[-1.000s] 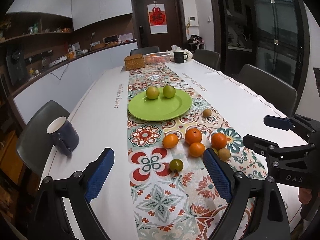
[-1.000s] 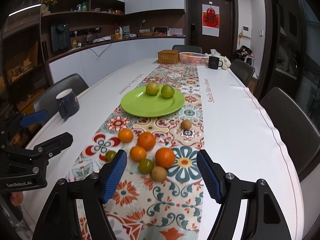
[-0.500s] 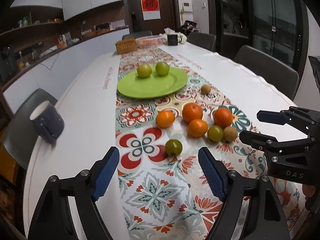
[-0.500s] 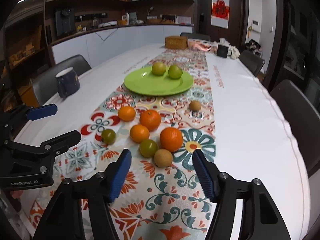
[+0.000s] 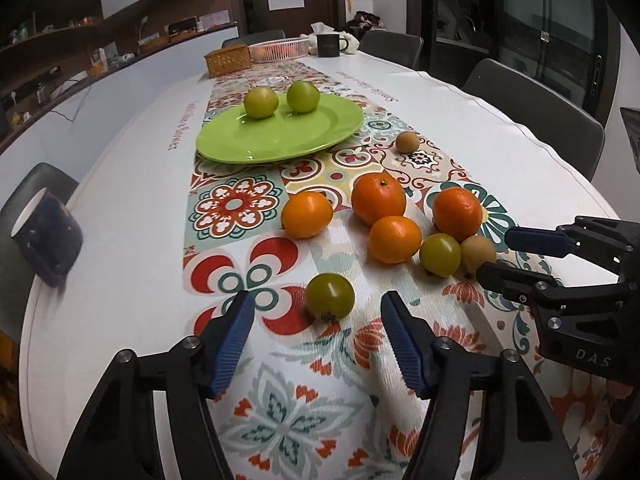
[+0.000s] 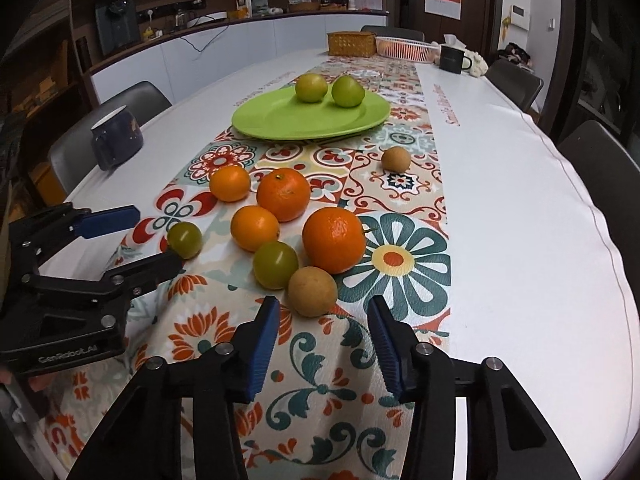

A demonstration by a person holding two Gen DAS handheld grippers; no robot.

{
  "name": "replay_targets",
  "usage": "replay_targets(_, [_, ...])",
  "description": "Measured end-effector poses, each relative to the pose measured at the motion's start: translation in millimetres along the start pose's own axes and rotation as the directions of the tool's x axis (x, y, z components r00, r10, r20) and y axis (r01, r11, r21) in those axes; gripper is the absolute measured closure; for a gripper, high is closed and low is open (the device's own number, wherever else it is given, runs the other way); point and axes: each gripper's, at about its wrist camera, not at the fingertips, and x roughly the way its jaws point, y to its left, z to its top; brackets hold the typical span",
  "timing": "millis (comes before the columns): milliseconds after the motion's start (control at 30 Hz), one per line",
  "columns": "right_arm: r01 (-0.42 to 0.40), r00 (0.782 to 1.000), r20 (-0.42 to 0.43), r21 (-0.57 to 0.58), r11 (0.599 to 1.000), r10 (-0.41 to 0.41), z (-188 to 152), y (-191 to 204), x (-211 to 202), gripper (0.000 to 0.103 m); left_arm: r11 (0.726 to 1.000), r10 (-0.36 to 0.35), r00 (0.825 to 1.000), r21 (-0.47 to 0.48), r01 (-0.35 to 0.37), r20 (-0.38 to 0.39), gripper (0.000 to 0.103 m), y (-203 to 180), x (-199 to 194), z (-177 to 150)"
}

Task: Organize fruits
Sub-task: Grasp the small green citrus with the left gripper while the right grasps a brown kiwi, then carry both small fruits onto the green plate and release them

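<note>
A dark green fruit (image 5: pixel 330 296) lies on the patterned runner just ahead of my left gripper (image 5: pixel 318 322). Its jaws are closing on either side of the fruit, and the pads do not touch it. A round brown fruit (image 6: pixel 312 291) sits just ahead of my right gripper (image 6: pixel 323 314), whose jaws are also closing and stand clear of it. Several oranges (image 5: pixel 378 199) and another green fruit (image 6: pixel 276 264) cluster beside them. Farther back, a green plate (image 5: pixel 256 144) holds two light green fruits (image 5: pixel 261 102). A second brown fruit (image 6: pixel 395 159) lies alone.
A dark blue mug (image 5: pixel 46 236) stands near the table's left edge. At the far end are a wicker box (image 5: pixel 228 60), a white basket (image 5: pixel 280 49) and a black mug (image 5: pixel 328 45). Chairs line both sides. The white tablecloth (image 6: pixel 520 208) stretches right of the runner.
Both grippers have come down and forward toward the loose fruit, which now looks larger and nearer. Both pairs of jaws have narrowed.
</note>
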Motion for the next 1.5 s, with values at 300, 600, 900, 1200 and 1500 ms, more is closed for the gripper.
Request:
replay_targets(300, [-0.025, 1.000, -0.005, -0.017, 1.000, 0.025, 6.2, 0.8, 10.1, 0.064, 1.000, -0.016, 0.999, -0.019, 0.015, -0.031, 0.055, 0.4, 16.2, 4.8])
replay_targets(600, [-0.047, 0.999, -0.016, -0.016, 0.999, 0.047, 6.2, 1.9, 14.3, 0.074, 0.999, -0.036, 0.998, -0.034, 0.034, -0.044, 0.074, -1.3, 18.7, 5.3])
replay_targets(900, [-0.054, 0.999, 0.006, -0.004, 0.999, 0.054, 5.7, 2.2, 2.9, 0.074, 0.998, -0.042, 0.999, -0.050, 0.040, -0.033, 0.074, -2.8, 3.9, 6.8])
replay_targets(1200, [-0.064, 0.997, 0.051, -0.013, 0.998, 0.064, 8.8, 6.7, -18.2, 0.074, 0.998, -0.033, 0.999, -0.054, 0.034, 0.010, 0.074, -4.3, -21.2, 9.3])
replay_targets(1500, [-0.075, 0.990, 0.118, -0.025, 0.997, 0.078, 28.1, 8.7, -37.3, 0.074, 0.998, 0.006, 0.998, -0.058, -0.003, 0.057, 0.074, 2.4, -41.4, 25.9])
